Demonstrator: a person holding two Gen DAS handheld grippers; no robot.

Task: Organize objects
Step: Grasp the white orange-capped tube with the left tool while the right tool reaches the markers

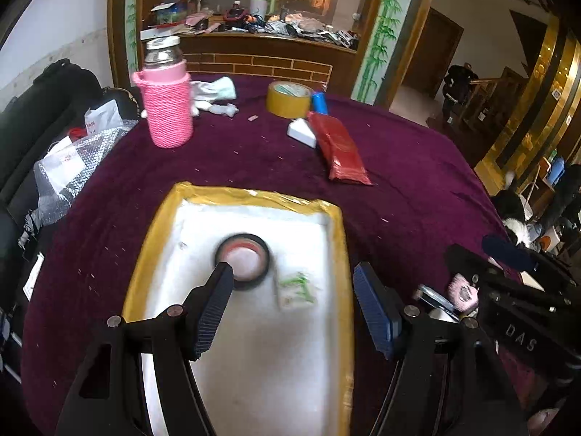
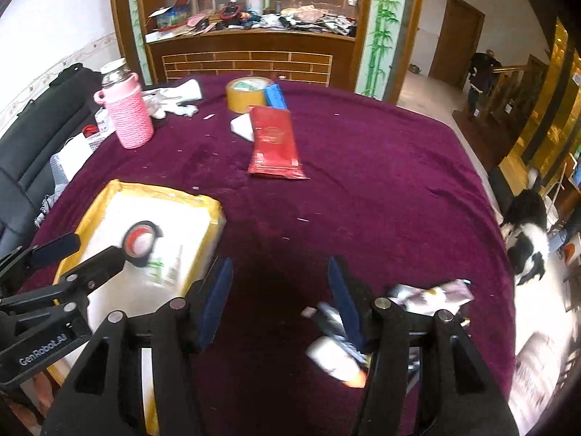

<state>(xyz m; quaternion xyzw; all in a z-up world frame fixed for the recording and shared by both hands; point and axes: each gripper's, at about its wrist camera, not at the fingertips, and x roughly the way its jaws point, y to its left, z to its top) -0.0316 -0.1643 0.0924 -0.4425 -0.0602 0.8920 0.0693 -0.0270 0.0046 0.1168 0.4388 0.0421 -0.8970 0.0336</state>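
A round desk (image 2: 381,189) draped in deep purple velvet cloth carries everything. At its near left edge sits a shallow white tray (image 1: 328,225) rimmed with yellow tape. Farther back on the left stands a jar in a pink knitted sleeve (image 1: 167,109), with white gloves (image 1: 214,94) just behind it. Near the far middle lies a roll of yellow tape (image 1: 288,100), a blue object (image 1: 319,103) touching it, then a white block (image 1: 302,132) and a red packet (image 1: 341,149). At the near right lie a crumpled wrapper (image 2: 432,294) and a blurred white tube (image 2: 334,359).
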